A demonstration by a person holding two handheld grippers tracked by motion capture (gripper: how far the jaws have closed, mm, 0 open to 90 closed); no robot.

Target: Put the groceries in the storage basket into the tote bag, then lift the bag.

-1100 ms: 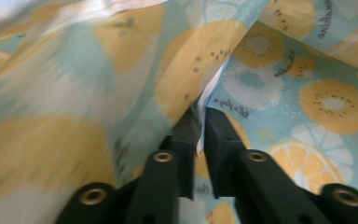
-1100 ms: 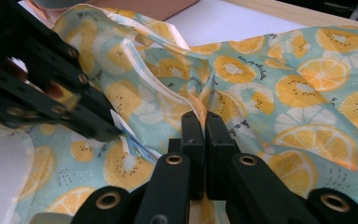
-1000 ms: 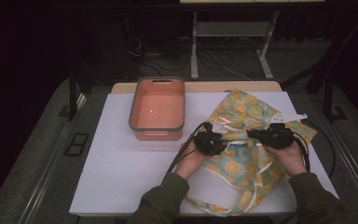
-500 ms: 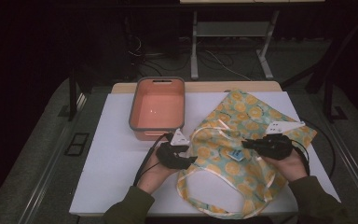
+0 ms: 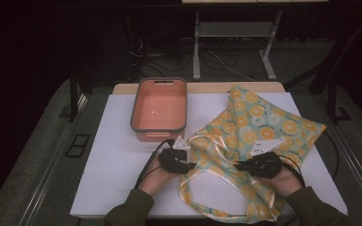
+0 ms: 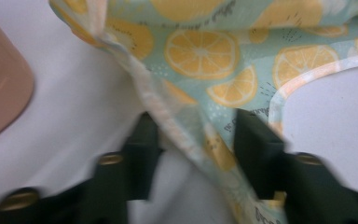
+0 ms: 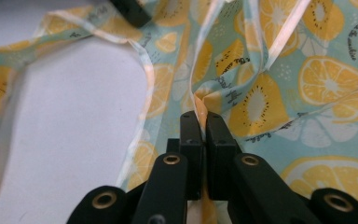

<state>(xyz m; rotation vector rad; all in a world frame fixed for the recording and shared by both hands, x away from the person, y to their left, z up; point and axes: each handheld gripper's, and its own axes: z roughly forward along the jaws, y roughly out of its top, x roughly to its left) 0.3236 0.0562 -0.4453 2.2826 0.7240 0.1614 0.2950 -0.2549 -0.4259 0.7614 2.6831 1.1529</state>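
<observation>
Nearest the person, the apron (image 5: 245, 141), a pale green cloth printed with orange slices, is hanging over the front edge of the white table (image 5: 108, 169) at its lower hem. The right gripper (image 5: 239, 165) is pinching a fold of that cloth, its 2 jaws pressing together on the fabric in the right gripper view (image 7: 200, 109). The left gripper (image 5: 191, 161) is sitting at the apron's left edge; in the left gripper view (image 6: 193, 133) its jaws have just been closing, yet they are standing apart with the hemmed edge lying between them, not pressed. A looped strap (image 5: 202, 181) is enclosing bare table between the 2 hands. The apron's long axis is running diagonally, from the near right corner toward the far middle edge, its top corner pointing away. Left of the left gripper, the table is lying open. Farther back, an empty salmon-pink tray (image 5: 159, 109) with a grey rim is sitting just beside the apron, near the far edge.
</observation>
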